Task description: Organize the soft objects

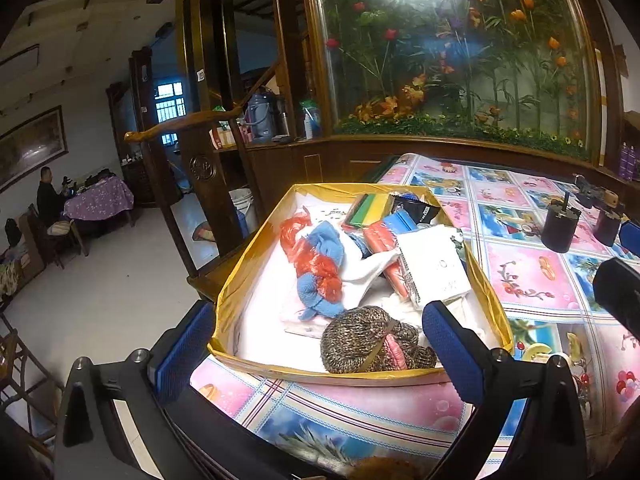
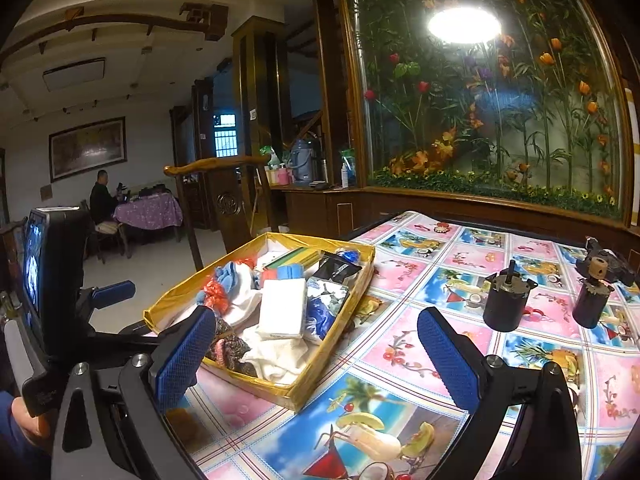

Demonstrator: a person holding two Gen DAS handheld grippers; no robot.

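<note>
A shallow yellow-edged box sits on the table's left part and holds soft things. A brown knitted hat lies at its near end, beside a blue knit piece wrapped with red plastic, white cloth and a white packet. My left gripper hangs open over the box's near edge, nothing between its blue pads. The right gripper is open too, straddling the box's near right corner, holding nothing.
A colourful patterned tablecloth covers the table. Two small dark motors stand at the right. Behind is a wooden cabinet with a flower display. Far left, a person sits at another table.
</note>
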